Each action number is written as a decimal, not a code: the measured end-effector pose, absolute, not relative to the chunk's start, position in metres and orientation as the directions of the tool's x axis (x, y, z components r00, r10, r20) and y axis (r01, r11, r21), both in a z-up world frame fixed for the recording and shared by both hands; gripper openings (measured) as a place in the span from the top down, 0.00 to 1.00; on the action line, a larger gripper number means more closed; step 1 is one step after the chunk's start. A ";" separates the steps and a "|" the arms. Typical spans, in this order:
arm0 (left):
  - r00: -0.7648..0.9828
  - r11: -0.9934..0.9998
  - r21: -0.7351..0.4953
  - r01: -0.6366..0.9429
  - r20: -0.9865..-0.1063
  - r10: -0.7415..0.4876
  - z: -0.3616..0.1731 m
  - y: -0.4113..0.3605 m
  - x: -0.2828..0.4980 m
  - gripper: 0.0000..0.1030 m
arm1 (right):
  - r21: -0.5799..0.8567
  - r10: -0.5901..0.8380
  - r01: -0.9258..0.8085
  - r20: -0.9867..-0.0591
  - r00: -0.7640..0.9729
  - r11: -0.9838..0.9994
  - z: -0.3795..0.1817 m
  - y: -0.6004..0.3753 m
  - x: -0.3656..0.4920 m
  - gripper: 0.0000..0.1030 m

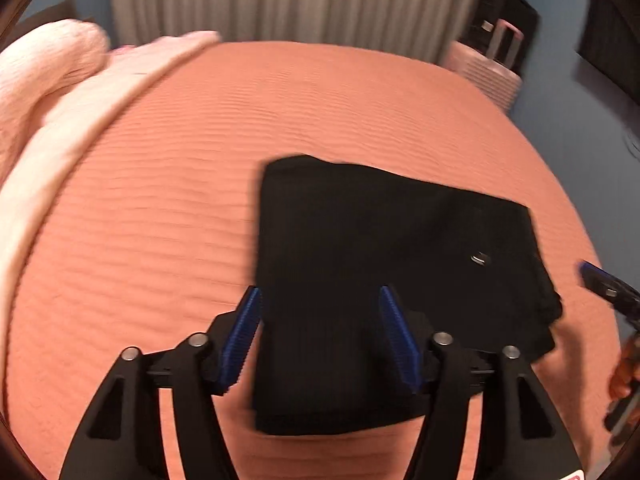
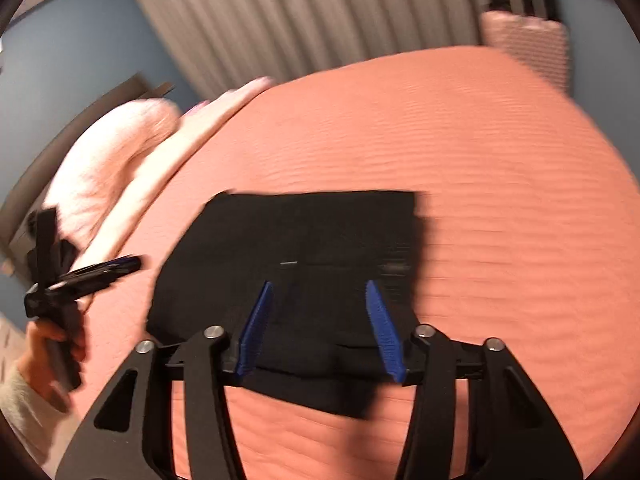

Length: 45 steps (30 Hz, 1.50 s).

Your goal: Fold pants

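Observation:
The black pants lie folded into a compact rectangle on the orange bedspread; they also show in the right wrist view. A small metal button shows on top. My left gripper is open and empty, above the near left edge of the pants. My right gripper is open and empty, above their near edge. The right gripper shows at the right edge of the left wrist view; the left gripper shows, held in a hand, at the left of the right wrist view.
Pale pink pillows and a folded-back sheet lie along the bed's left side. A pink suitcase and a dark bag stand past the bed's far right corner. Grey curtains hang behind.

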State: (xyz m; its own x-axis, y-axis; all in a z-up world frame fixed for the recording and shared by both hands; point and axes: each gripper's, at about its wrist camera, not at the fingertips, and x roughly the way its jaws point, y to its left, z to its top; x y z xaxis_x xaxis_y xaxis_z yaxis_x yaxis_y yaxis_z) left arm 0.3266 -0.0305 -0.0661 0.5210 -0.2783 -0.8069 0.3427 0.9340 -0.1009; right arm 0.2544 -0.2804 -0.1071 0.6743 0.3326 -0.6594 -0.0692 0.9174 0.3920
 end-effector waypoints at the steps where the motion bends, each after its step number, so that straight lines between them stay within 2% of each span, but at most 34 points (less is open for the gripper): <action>1: 0.487 0.926 -0.036 0.377 -0.842 -0.231 -0.083 -0.053 0.323 0.39 | 0.350 0.316 -0.066 -0.729 0.607 0.934 -0.128 -0.265 0.267 0.65; 2: 0.465 0.920 0.026 0.390 -0.868 -0.173 -0.104 -0.064 0.323 0.39 | 0.323 0.298 -0.059 -0.770 0.564 0.945 -0.145 -0.263 0.267 0.68; 3: 0.455 0.914 0.075 0.398 -0.882 -0.125 -0.121 -0.070 0.318 0.39 | 0.315 0.296 -0.061 -0.783 0.548 0.947 -0.163 -0.265 0.264 0.78; 5: 0.519 0.913 0.104 0.395 -0.845 -0.128 -0.132 -0.067 0.305 0.38 | 0.344 0.305 -0.049 -0.748 0.589 0.938 -0.158 -0.276 0.248 0.83; 8: 0.530 0.905 0.166 0.392 -0.845 -0.075 -0.125 -0.073 0.298 0.39 | 0.353 0.292 -0.038 -0.703 0.648 0.935 -0.124 -0.277 0.235 0.79; 9: 0.533 0.902 0.182 0.392 -0.844 -0.062 -0.125 -0.075 0.298 0.39 | 0.332 0.291 -0.060 -0.708 0.644 0.941 -0.124 -0.271 0.234 0.79; 12: 0.538 0.908 0.195 0.370 -0.842 -0.039 -0.129 -0.076 0.297 0.37 | 0.194 0.219 -0.103 -0.800 0.558 0.975 -0.161 -0.252 0.240 0.82; 14: 0.528 0.923 0.166 0.346 -0.848 -0.046 -0.132 -0.075 0.300 0.37 | 0.184 0.203 -0.092 -0.783 0.588 0.979 -0.158 -0.252 0.229 0.82; 18: 0.523 0.933 0.151 0.326 -0.851 -0.044 -0.127 -0.072 0.298 0.36 | 0.236 0.207 -0.035 -0.757 0.620 0.971 -0.137 -0.260 0.207 0.79; 21: 0.527 0.933 0.170 0.316 -0.850 -0.023 -0.126 -0.080 0.294 0.35 | 0.270 0.219 -0.020 -0.734 0.643 0.963 -0.129 -0.263 0.221 0.79; 24: 0.531 0.933 0.188 0.308 -0.847 -0.005 -0.126 -0.082 0.300 0.34 | 0.221 0.203 -0.032 -0.819 0.536 0.975 -0.158 -0.247 0.230 0.80; 26: 0.527 0.935 0.181 0.306 -0.850 -0.008 -0.127 -0.081 0.300 0.34 | 0.244 0.225 -0.044 -0.792 0.568 0.969 -0.169 -0.251 0.221 0.80; 32: 0.531 0.933 0.188 0.307 -0.847 -0.004 -0.128 -0.081 0.300 0.29 | 0.255 0.212 0.014 -0.831 0.514 0.967 -0.159 -0.268 0.200 0.80; 37: 0.528 0.932 0.188 0.309 -0.849 -0.003 -0.127 -0.079 0.302 0.29 | 0.295 0.200 0.089 -0.811 0.549 0.951 -0.142 -0.297 0.193 0.78; 38: 0.529 0.934 0.187 0.306 -0.849 -0.003 -0.125 -0.078 0.301 0.29 | 0.314 0.202 0.113 -0.805 0.558 0.943 -0.139 -0.305 0.195 0.74; 39: 0.531 0.934 0.186 0.303 -0.847 -0.004 -0.123 -0.076 0.299 0.29 | 0.324 0.197 0.135 -0.803 0.562 0.936 -0.138 -0.312 0.198 0.51; 41: 0.556 0.943 0.166 0.289 -0.831 -0.024 -0.108 -0.065 0.295 0.29 | 0.335 0.172 0.182 -0.791 0.588 0.924 -0.135 -0.327 0.200 0.21; 42: 0.580 0.951 0.143 0.273 -0.814 -0.044 -0.098 -0.054 0.293 0.29 | 0.356 0.182 0.180 -0.775 0.606 0.917 -0.132 -0.332 0.200 0.19; 44: 0.610 0.975 0.057 0.216 -0.788 -0.089 -0.078 -0.023 0.298 0.20 | 0.438 0.254 0.152 -0.733 0.631 0.886 -0.130 -0.342 0.208 0.16; 45: 0.601 0.982 -0.041 0.186 -0.786 -0.146 -0.073 -0.002 0.307 0.15 | 0.475 0.282 0.152 -0.718 0.637 0.867 -0.132 -0.346 0.214 0.12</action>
State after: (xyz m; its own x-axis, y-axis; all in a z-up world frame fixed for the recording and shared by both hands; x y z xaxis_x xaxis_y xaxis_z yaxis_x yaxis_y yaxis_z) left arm 0.3072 -0.0017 -0.0725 0.6009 -0.1465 -0.7858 0.1856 0.9818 -0.0411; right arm 0.2139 -0.3455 -0.1317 0.6369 0.2816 -0.7177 0.1522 0.8667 0.4751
